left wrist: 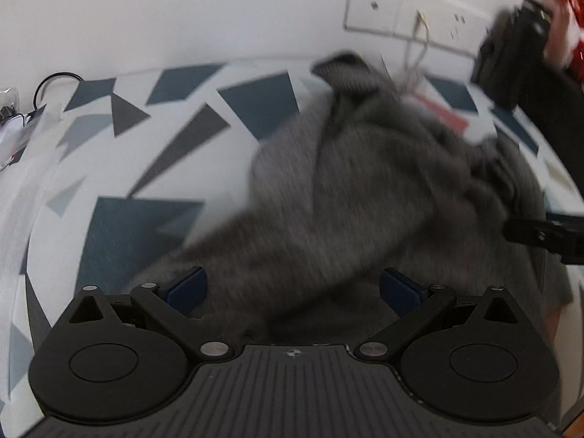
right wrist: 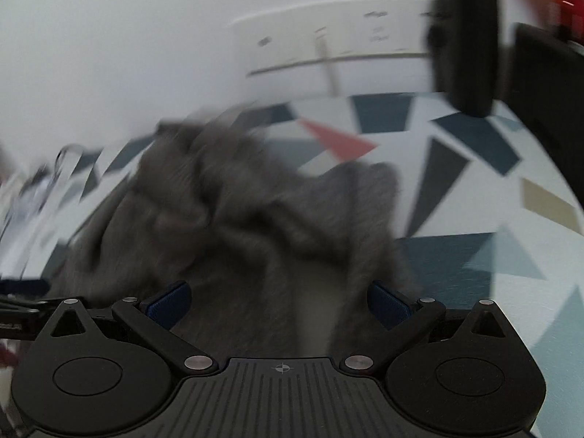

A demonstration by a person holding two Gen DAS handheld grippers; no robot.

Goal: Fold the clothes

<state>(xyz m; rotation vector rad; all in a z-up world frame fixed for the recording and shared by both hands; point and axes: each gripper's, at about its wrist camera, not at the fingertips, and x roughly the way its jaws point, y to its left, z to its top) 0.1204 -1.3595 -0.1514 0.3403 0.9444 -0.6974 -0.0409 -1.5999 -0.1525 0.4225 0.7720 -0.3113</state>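
Note:
A crumpled grey knit garment lies in a heap on a table with a white cloth patterned in blue and grey triangles. It also shows in the right wrist view, blurred. My left gripper is open, its blue pads apart just above the garment's near edge. My right gripper is open over the garment's near part. Part of the right gripper shows at the right edge of the left wrist view.
A white wall with a socket panel and a hanging cord stands behind the table. Cables and small items lie at the far left. A dark device is at the upper right. A red triangle marks the cloth.

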